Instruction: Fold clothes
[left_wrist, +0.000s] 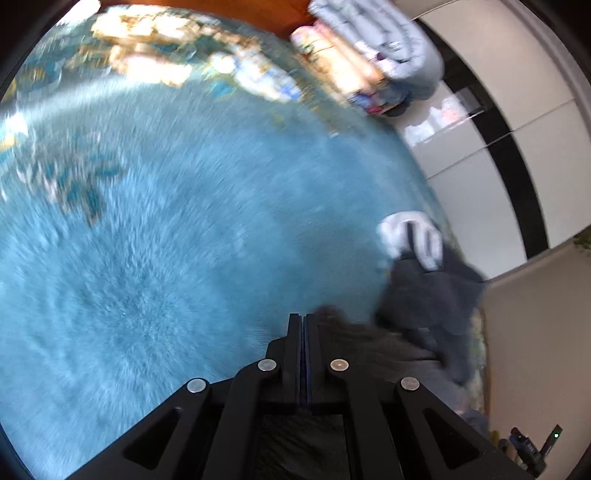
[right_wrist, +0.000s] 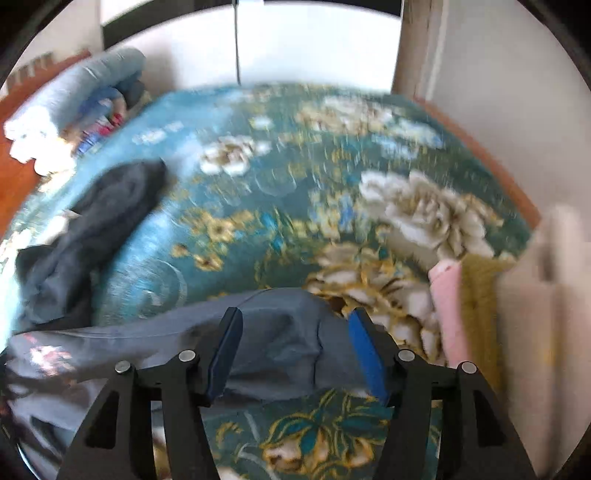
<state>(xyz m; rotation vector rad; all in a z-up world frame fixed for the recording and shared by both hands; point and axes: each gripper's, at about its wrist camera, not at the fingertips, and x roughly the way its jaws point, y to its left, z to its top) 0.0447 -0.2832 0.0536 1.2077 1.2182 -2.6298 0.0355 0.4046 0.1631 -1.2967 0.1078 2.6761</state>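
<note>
My left gripper (left_wrist: 303, 317) is shut, its jaws pressed together at the edge of a dark grey garment (left_wrist: 384, 354) that trails off to its right over the blue floral bedspread (left_wrist: 166, 240); whether cloth is pinched between them is not visible. My right gripper (right_wrist: 293, 317) is open, its blue-padded fingers (right_wrist: 364, 350) on either side of a grey-blue garment (right_wrist: 273, 339) lying on the bedspread (right_wrist: 295, 206). A heap of dark clothes (right_wrist: 88, 229) lies to the left; it also shows in the left wrist view (left_wrist: 432, 291) with a white piece (left_wrist: 410, 232) on top.
Folded quilts and bedding (left_wrist: 373, 55) are stacked at the bed's far end, also in the right wrist view (right_wrist: 74, 99). White wardrobe doors (left_wrist: 480, 147) stand beside the bed. A pink cloth (right_wrist: 448, 314) and a pale panel (right_wrist: 539, 332) are at the right.
</note>
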